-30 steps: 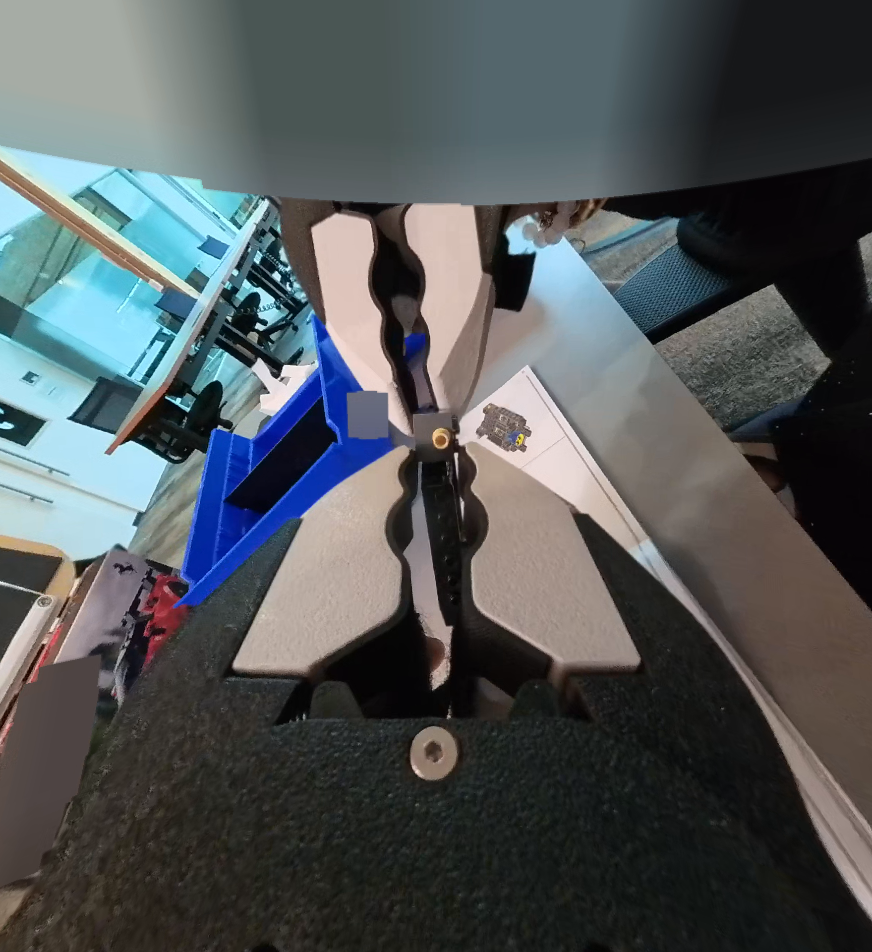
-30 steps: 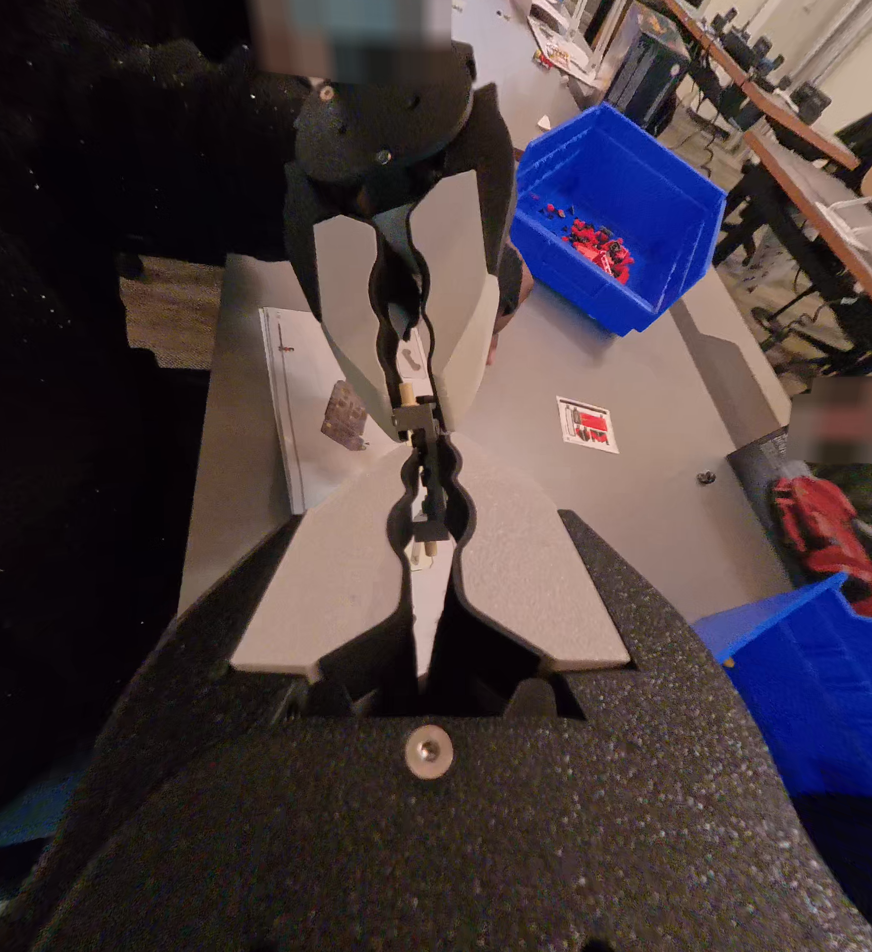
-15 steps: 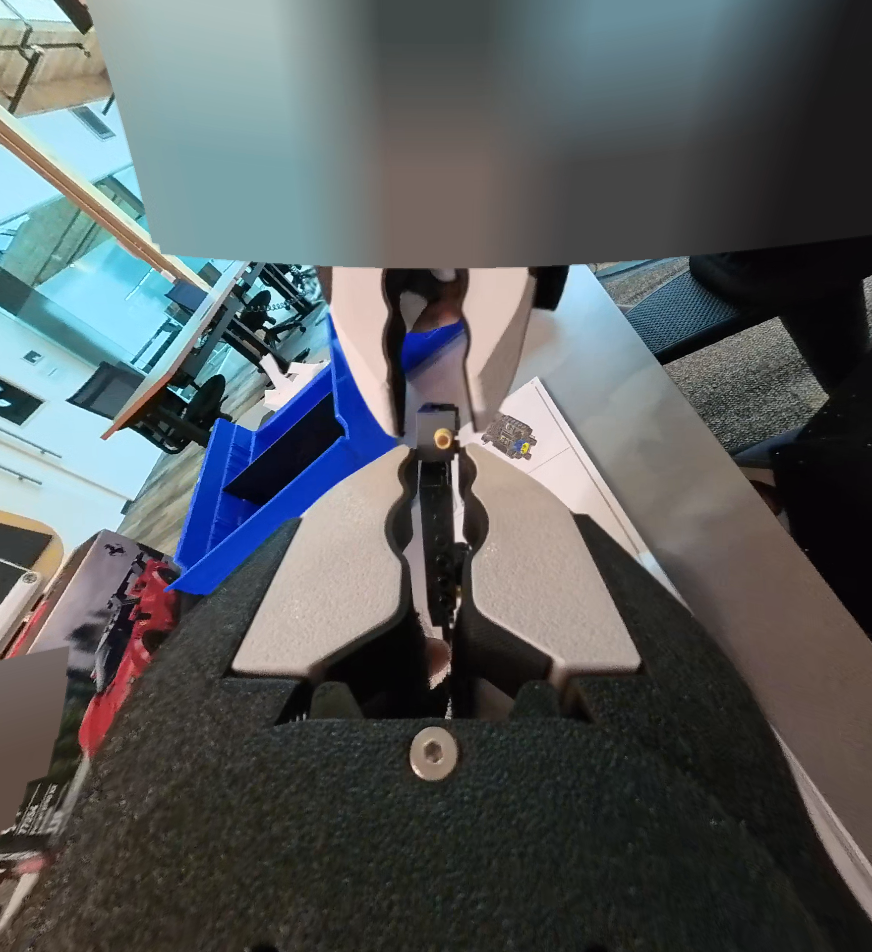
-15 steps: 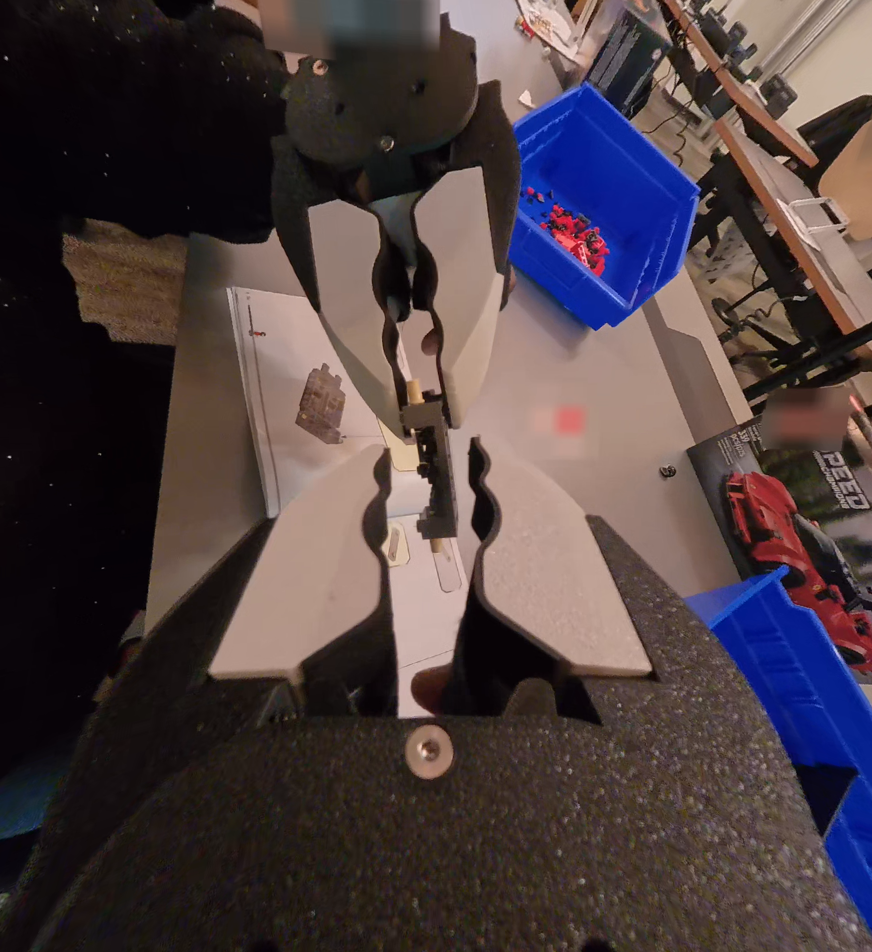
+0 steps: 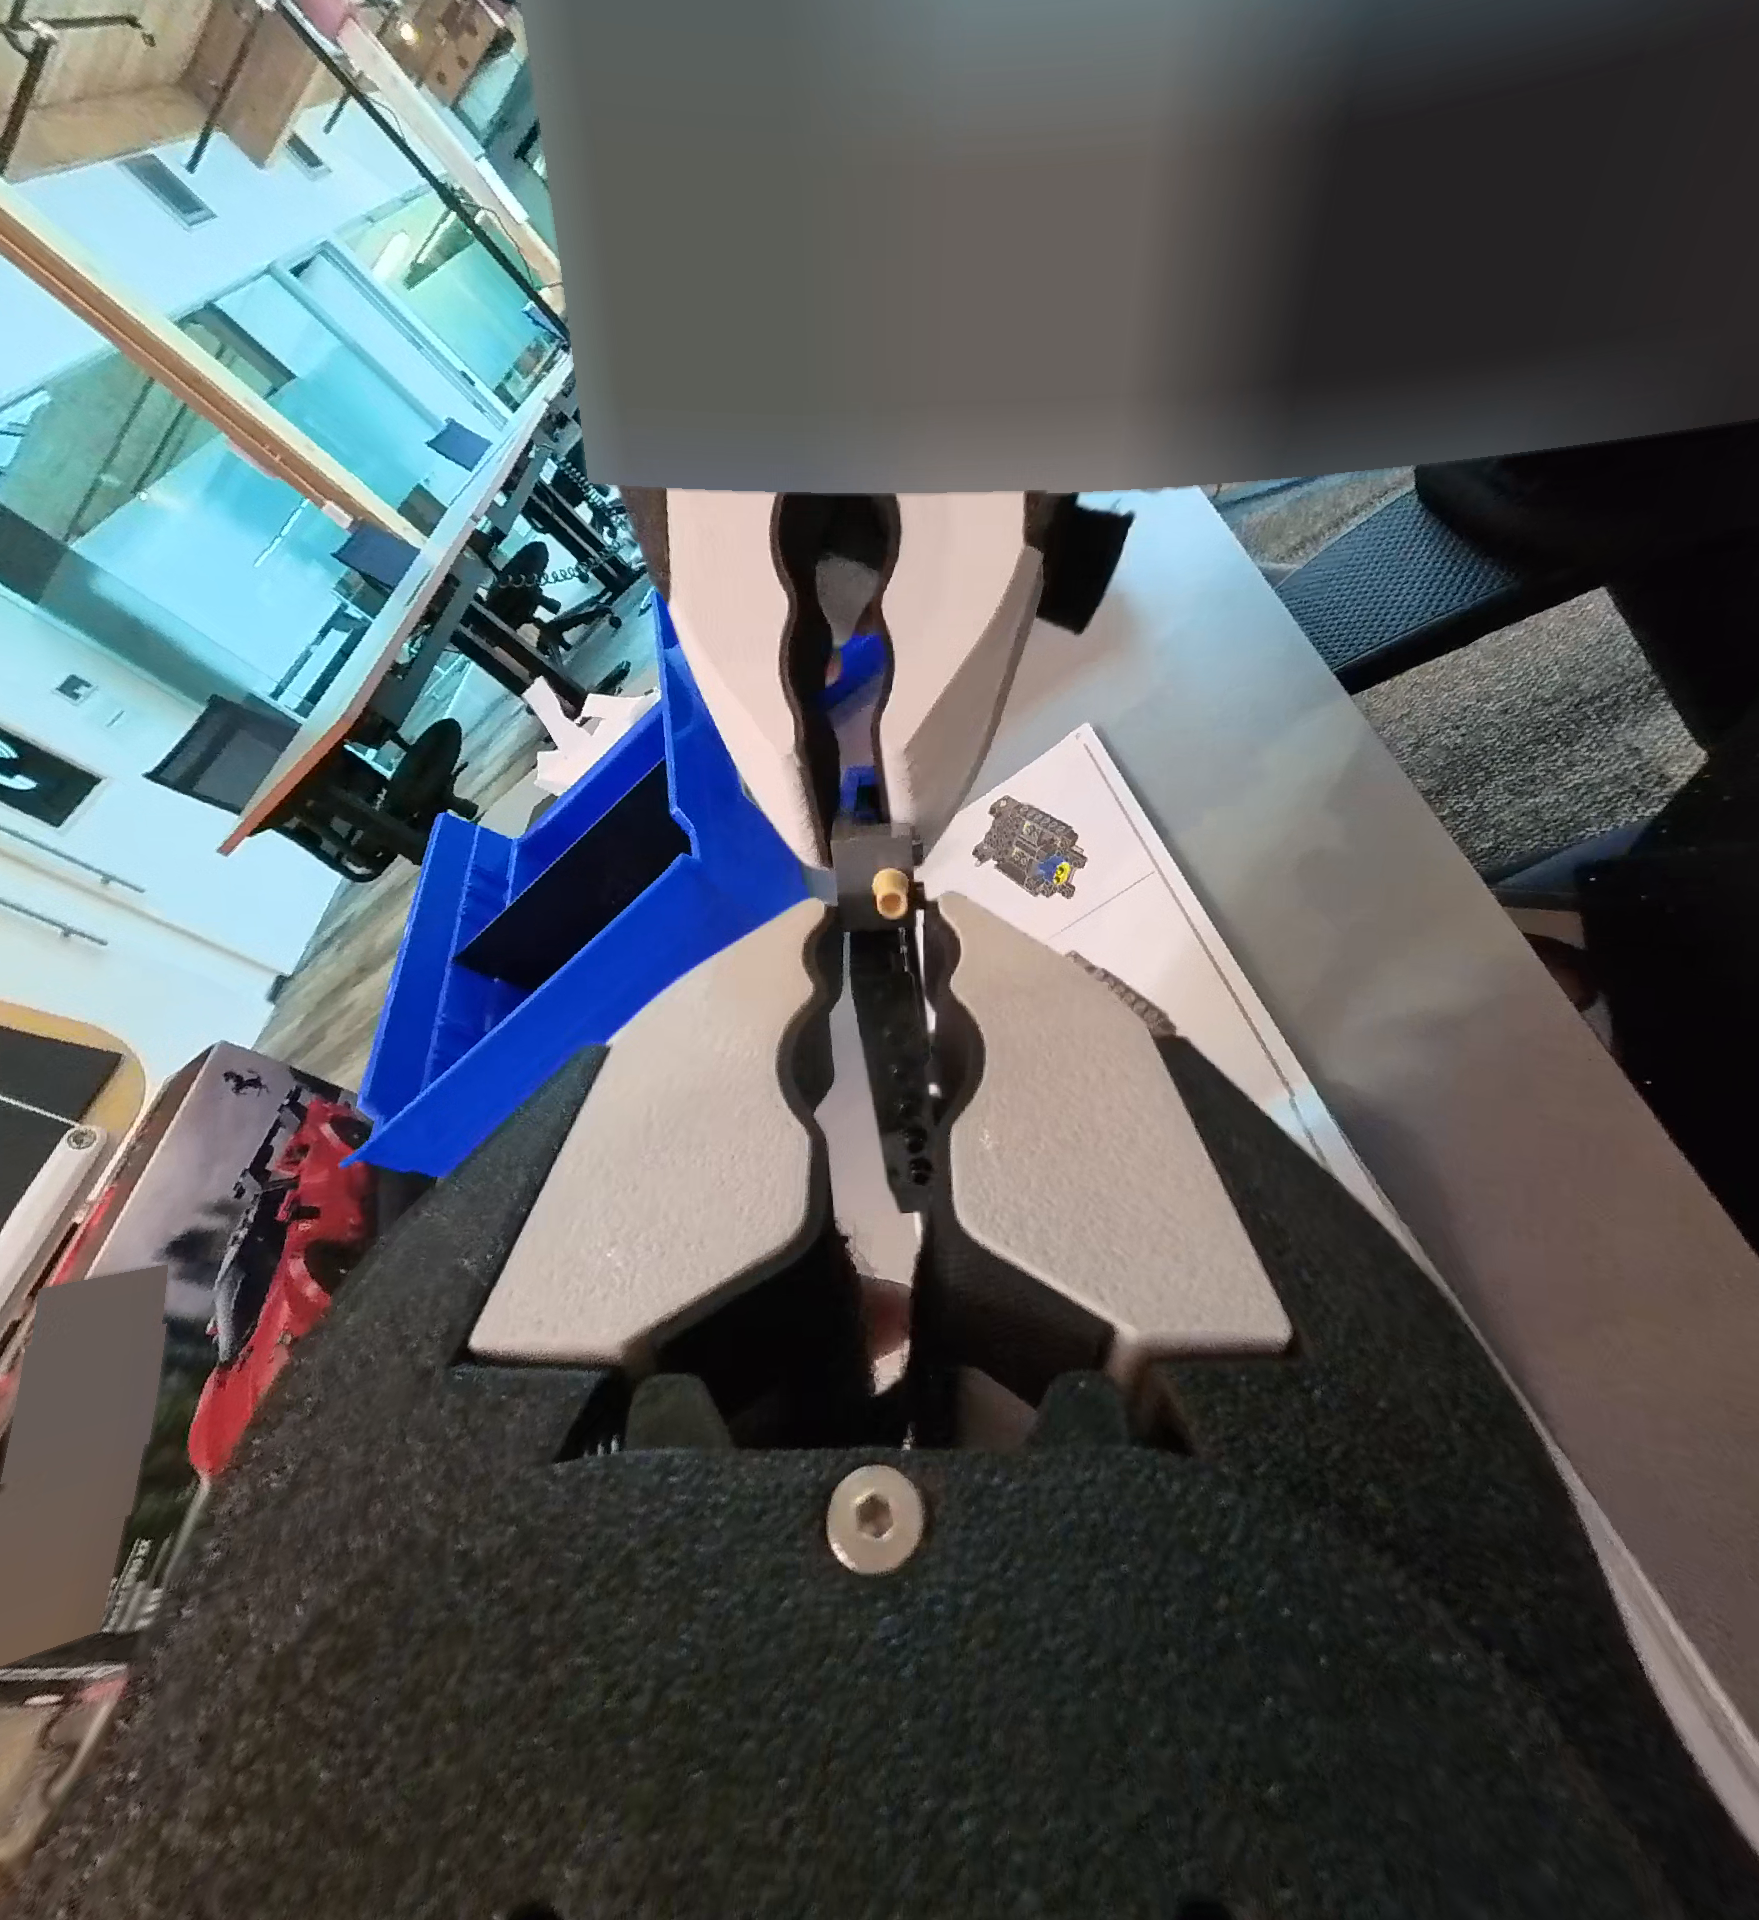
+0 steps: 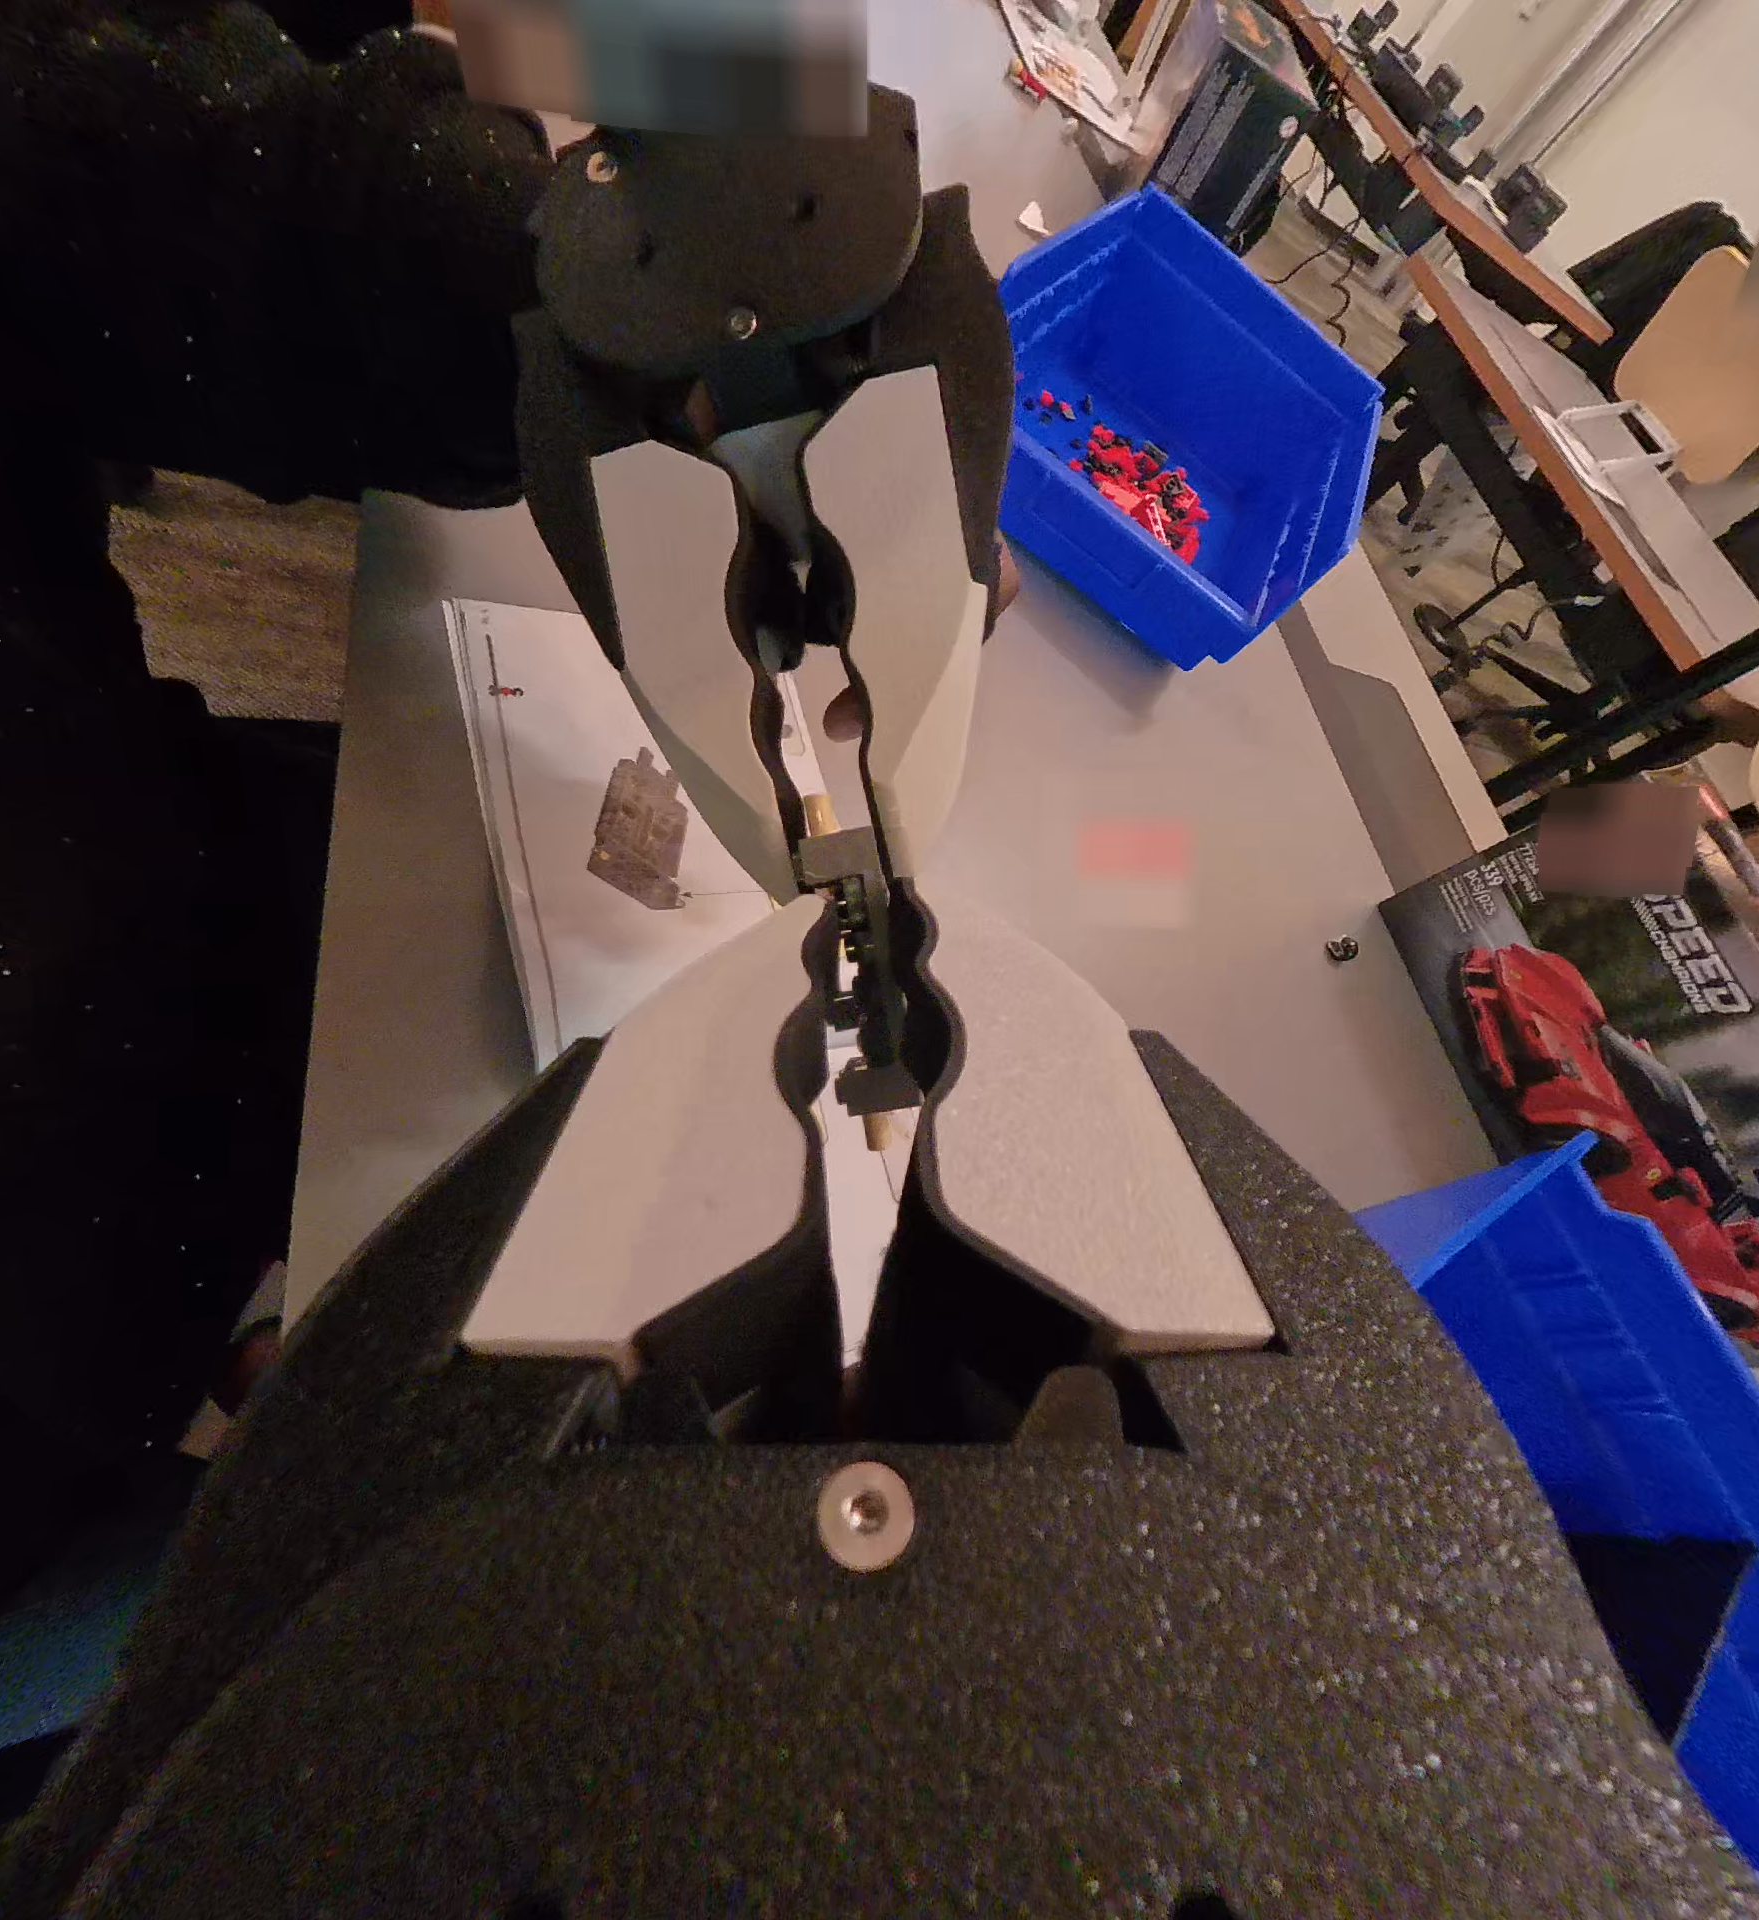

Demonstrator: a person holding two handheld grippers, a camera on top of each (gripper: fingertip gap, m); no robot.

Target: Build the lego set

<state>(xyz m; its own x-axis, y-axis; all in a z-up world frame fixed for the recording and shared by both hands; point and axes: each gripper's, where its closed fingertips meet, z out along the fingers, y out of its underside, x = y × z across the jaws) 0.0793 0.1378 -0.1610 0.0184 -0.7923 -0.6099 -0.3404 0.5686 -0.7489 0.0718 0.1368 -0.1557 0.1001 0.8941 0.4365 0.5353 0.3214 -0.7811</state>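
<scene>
A black lego beam (image 6: 867, 987) with a dark block and a tan pin at each end is held in the air between my two grippers, which face each other tip to tip. In the right wrist view, my right gripper (image 6: 854, 909) is shut around the beam, and my left gripper (image 6: 839, 836) opposite grips the far dark end block (image 6: 833, 857). In the left wrist view, my left gripper (image 5: 880, 920) is shut with the beam (image 5: 896, 1070) between its fingers. There my right gripper (image 5: 870, 831) pinches the dark block with the tan pin (image 5: 887, 888).
Below lies the grey table (image 6: 1218, 748) with an open instruction booklet (image 6: 553, 831). A blue bin (image 6: 1197, 416) with red and black pieces stands at the back. A second blue bin (image 6: 1633, 1434) and the lego box (image 6: 1581, 1039) are at the right. A person in dark clothes is at the left. The grippers are tip to tip, or close to it.
My right gripper was shut on the beam one second ago, stood open half a second ago, and is shut on it again. My left gripper kept its hold.
</scene>
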